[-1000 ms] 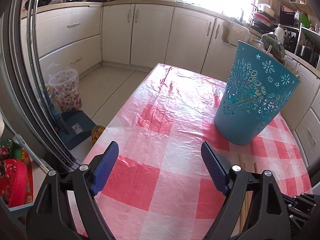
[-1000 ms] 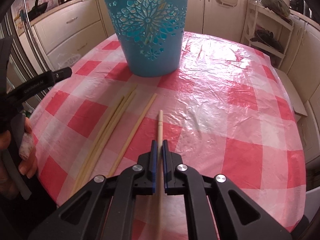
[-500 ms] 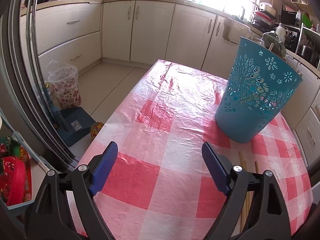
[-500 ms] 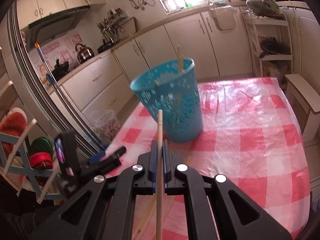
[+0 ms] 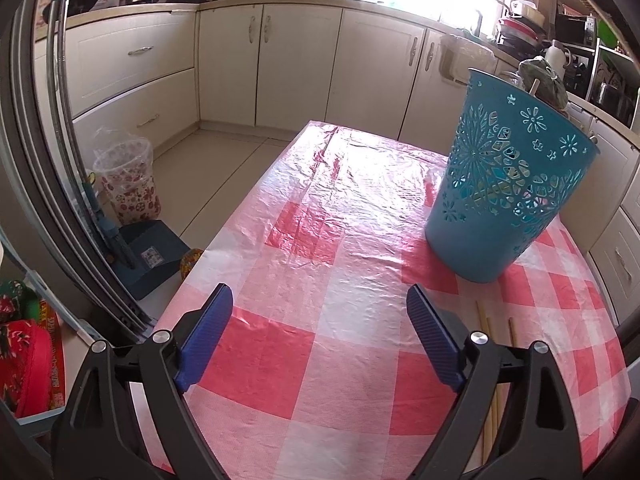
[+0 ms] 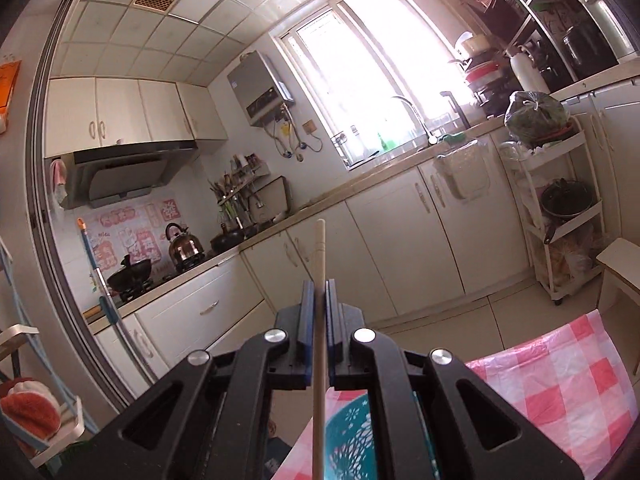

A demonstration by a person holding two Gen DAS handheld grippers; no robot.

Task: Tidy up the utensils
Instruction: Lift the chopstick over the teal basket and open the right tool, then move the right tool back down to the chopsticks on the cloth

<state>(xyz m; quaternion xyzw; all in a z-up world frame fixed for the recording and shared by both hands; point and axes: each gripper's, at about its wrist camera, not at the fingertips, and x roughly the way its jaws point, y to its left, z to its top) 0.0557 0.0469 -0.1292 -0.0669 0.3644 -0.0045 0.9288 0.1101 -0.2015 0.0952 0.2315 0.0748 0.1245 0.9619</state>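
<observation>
You're partway through, I'd say. Biggest thing first: the worktop (image 5: 344, 216) with the pink check cloth stretches out ahead of your left tongs (image 5: 320, 332), and most of it is bare.

The blue basket (image 5: 504, 184) stands upright on it, ahead and to the right of the left tongs. At least one stick tip pokes up past its far rim, so some of the job looks done already. How many are in there I can't tell through the cut-outs.

Left tongs: jaws wide apart and opening a touch more, nothing between them, just cloth below. They're angled down at the worktop and not doing anything useful yet.

Right tongs (image 6: 316, 300): clamped tight on one chopstick (image 6: 320, 252), which runs straight out past the tips and back under the body. They're held level, up above the worktop, and the basket (image 6: 352, 436) sits right underneath them at the bottom of the right view. So this one looks about ready to tip in.

What's left: a few loose chopsticks (image 5: 486, 320) are on the cloth just right of your left tongs, between them and the basket's base, partly hidden by the right jaw. I count at least three, could be more. Those need to go in after the one you're carrying.
</observation>
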